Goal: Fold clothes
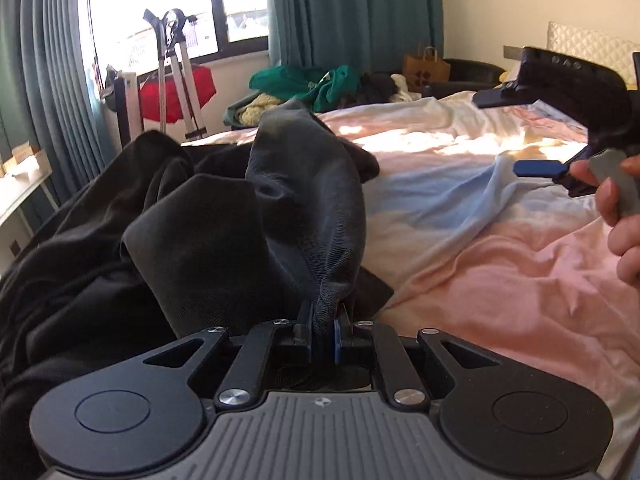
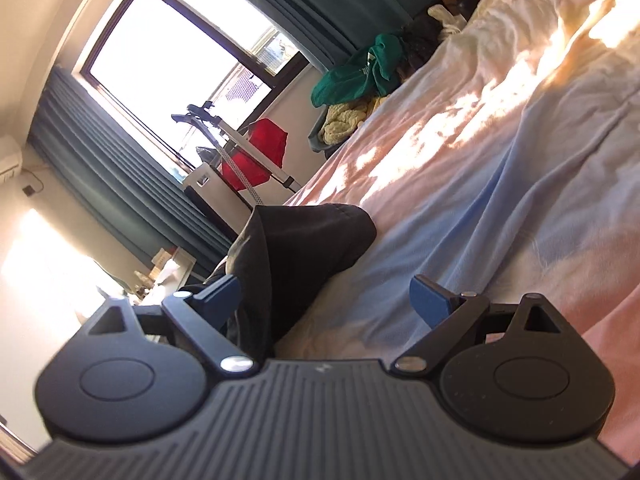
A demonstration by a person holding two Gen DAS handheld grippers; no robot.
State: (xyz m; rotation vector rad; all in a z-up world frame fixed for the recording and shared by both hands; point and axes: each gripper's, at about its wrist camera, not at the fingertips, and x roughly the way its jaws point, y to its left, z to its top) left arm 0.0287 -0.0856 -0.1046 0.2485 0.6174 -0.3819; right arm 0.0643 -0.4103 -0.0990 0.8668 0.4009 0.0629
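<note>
At the bottom centre of the left wrist view, the left hand-held gripper [image 1: 323, 344] has its jaws pressed nearly together on a pinch of the dark garment [image 1: 224, 216]. The cloth rises from the blue pads in a tall bunched fold toward the middle of the frame. The rest of the garment spreads in loose heaps across the left half of that view, lying on the bed [image 1: 500, 264], whose pink, pale blue and cream cover fills the right half. At the right edge of the same view, the right hand-held gripper [image 1: 516, 132] hovers above the bed with its jaws wide apart and nothing between them, held by a hand [image 1: 624, 216].

In the right wrist view, which is strongly tilted, that gripper [image 2: 332, 304] shows its two blue pads well apart at the lower centre. A fold of the dark garment [image 2: 304, 248] lies just beyond the left pad, untouched by the right one. Farther off, a green garment [image 2: 356, 72] tops a pile beside the bed at upper centre, and a window [image 2: 168, 52] with teal curtains [image 2: 120, 176] fills the upper left.
</note>
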